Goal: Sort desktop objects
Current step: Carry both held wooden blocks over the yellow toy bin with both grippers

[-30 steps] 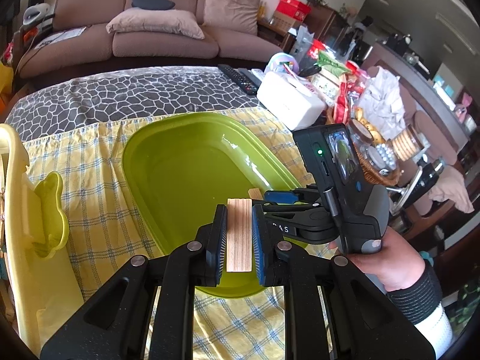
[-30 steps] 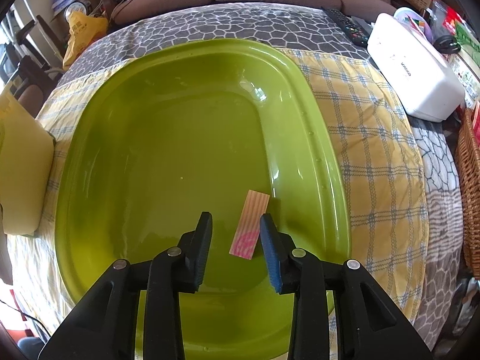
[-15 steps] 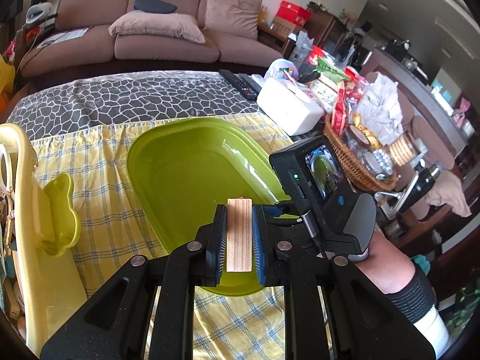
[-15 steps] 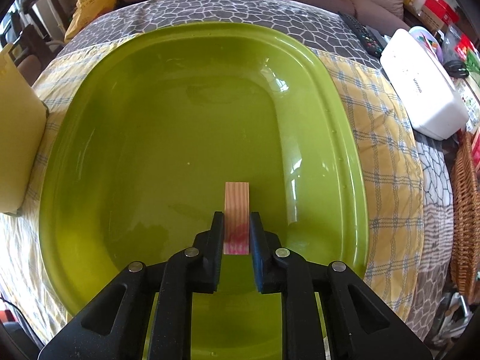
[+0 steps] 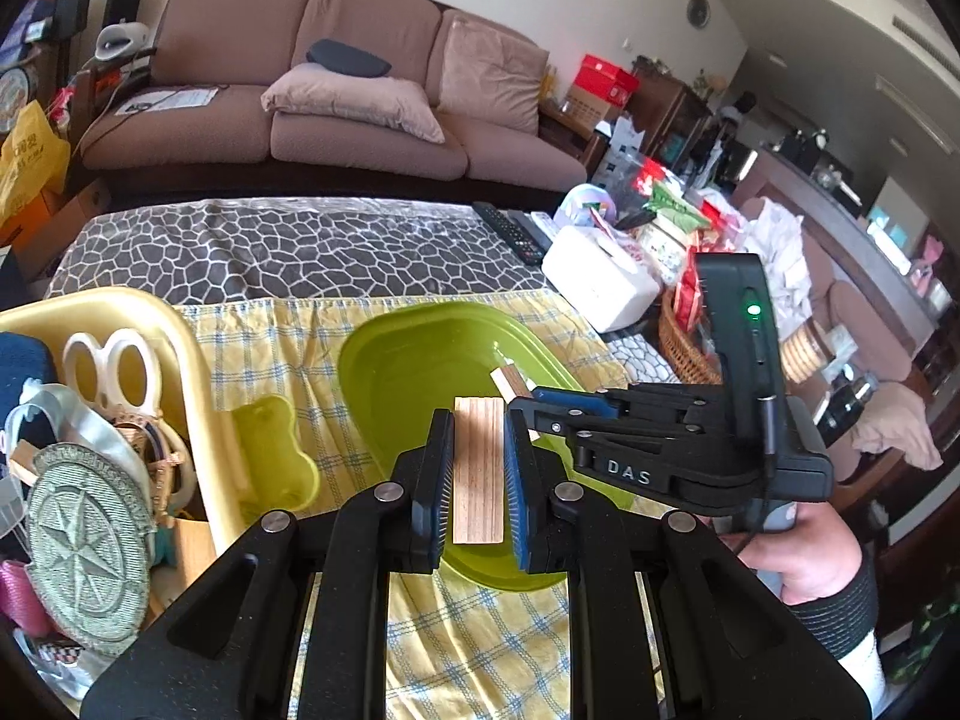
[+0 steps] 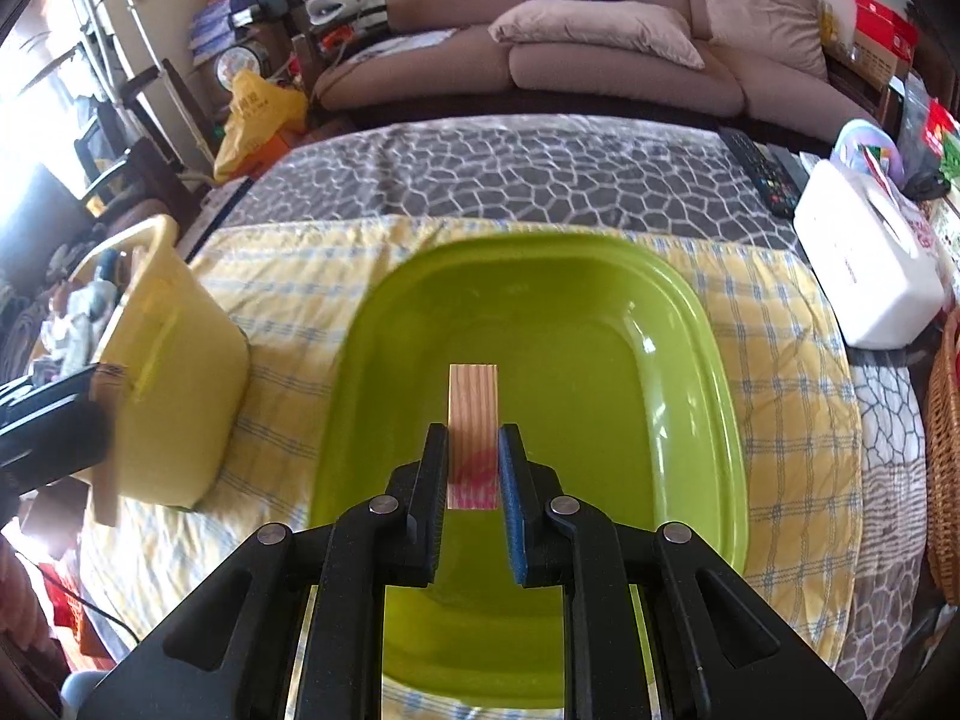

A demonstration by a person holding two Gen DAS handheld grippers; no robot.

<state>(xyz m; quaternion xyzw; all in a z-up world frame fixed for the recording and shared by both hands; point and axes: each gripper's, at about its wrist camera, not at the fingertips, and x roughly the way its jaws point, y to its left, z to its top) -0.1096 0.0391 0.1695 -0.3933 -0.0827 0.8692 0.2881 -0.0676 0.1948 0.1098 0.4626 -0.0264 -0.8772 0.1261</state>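
**Both grippers clamped on wooden blocks above the green basin**

**Left wrist view**

- The left gripper (image 5: 477, 468) is clenched on a plain wooden block (image 5: 478, 471). The block stands upright between the 2 pads at lower centre of the frame, its top end clear above the fingertips.
- Behind it lies the green basin (image 5: 420, 360), resting on a yellow checked cloth (image 5: 288, 348).
- The right gripper (image 5: 528, 399) enters from the right of the frame, held by a hand (image 5: 798, 552) at lower right. A second block (image 5: 510, 381) shows at its tips over the basin.
- A yellow bin (image 5: 180, 348) occupies the left edge. It holds white-handled scissors (image 5: 114, 360) and a grey compass-star disc (image 5: 84, 546), among other items too crowded to identify reliably.
- A small green bear-shaped dish (image 5: 276, 450) sits between the bin and the basin.

**Right wrist view**

- The right gripper (image 6: 471, 468) is clenched on a wooden block with a pink mark (image 6: 473, 432). The block points straight up the frame at centre, held clear above the floor of the green basin (image 6: 690, 360).
- The yellow bin (image 6: 174, 348) stands at the left, just beside the basin.
- A white box (image 6: 864, 264) sits at the right edge, on the grey patterned cover (image 6: 510, 180).
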